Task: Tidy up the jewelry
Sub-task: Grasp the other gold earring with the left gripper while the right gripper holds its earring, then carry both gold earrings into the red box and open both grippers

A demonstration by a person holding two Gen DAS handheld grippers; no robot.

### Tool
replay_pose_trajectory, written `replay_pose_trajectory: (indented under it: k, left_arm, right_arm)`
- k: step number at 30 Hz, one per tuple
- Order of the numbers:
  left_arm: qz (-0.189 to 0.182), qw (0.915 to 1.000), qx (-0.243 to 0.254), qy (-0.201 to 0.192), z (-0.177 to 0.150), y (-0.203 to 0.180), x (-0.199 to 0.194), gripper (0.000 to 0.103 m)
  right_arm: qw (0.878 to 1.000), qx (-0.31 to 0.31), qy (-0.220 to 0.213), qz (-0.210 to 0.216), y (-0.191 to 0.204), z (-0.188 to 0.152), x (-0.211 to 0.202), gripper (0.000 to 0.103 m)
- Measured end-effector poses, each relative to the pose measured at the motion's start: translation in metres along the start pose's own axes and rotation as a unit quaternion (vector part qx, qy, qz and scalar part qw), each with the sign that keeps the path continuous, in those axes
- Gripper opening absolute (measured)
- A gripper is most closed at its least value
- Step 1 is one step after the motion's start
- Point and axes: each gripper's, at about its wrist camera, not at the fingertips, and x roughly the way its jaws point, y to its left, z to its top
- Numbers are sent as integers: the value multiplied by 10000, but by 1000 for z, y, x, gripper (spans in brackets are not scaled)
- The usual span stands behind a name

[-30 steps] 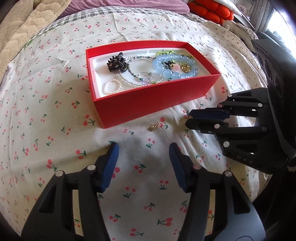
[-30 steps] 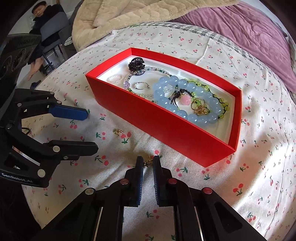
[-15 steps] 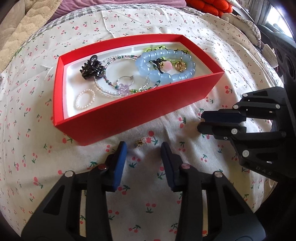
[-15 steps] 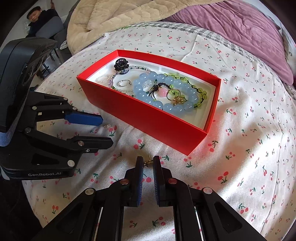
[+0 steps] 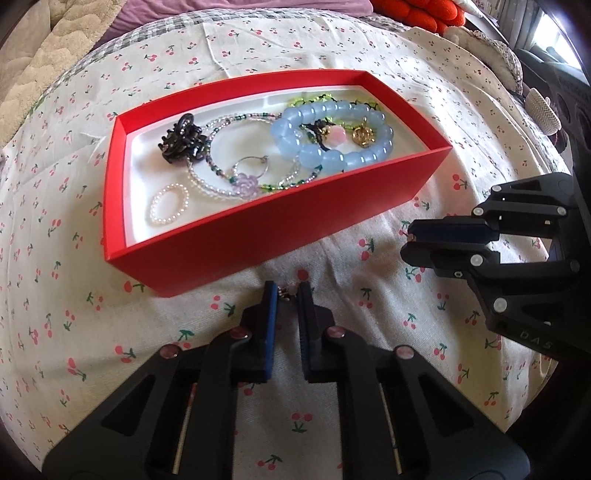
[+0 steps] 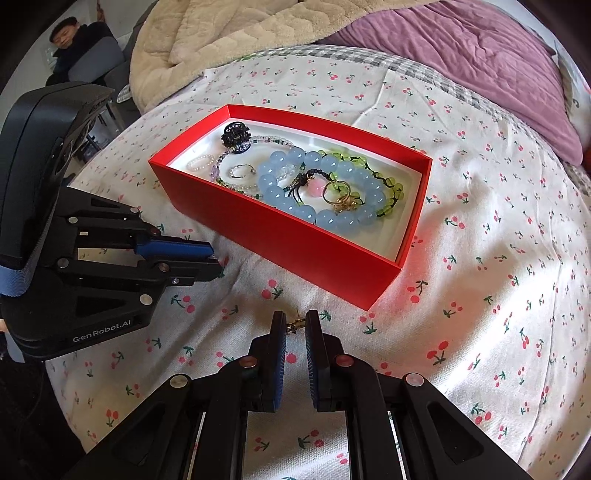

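A red box (image 5: 280, 225) with a white lining sits on the cherry-print cloth. It holds a blue bead bracelet (image 5: 332, 136), a black hair claw (image 5: 183, 144), a small pearl ring (image 5: 169, 203) and thin bead strands. The box shows in the right wrist view (image 6: 295, 236) too. My left gripper (image 5: 287, 291) is shut on a small gold earring (image 5: 285, 292) just in front of the box. My right gripper (image 6: 295, 326) is shut on another small gold earring (image 6: 295, 326) near the box's front corner. Each gripper shows in the other's view: the right gripper (image 5: 417, 243) and the left gripper (image 6: 214, 258).
A beige quilt (image 6: 236, 40) and a purple blanket (image 6: 461, 55) lie behind the cloth. A person (image 6: 70, 40) sits at the far left. Red cushions (image 5: 417, 11) are at the back.
My left gripper moved forward to the earring and closed on it. My right gripper stayed shut on its earring, and the box now sits nearer the middle of its view.
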Motion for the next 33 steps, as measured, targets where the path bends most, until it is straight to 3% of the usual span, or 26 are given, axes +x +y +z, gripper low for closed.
replay_pose_trajectory:
  k: [14, 33]
  left_arm:
    - [-178, 9992, -319, -145, -2, 11, -22, 10]
    - [-575, 9905, -848, -917, 26, 24, -79, 10]
  right_arm:
    - [9995, 195, -200, 131, -4, 14, -17, 10]
    - [9947, 672, -714, 324, -11, 50, -65, 10]
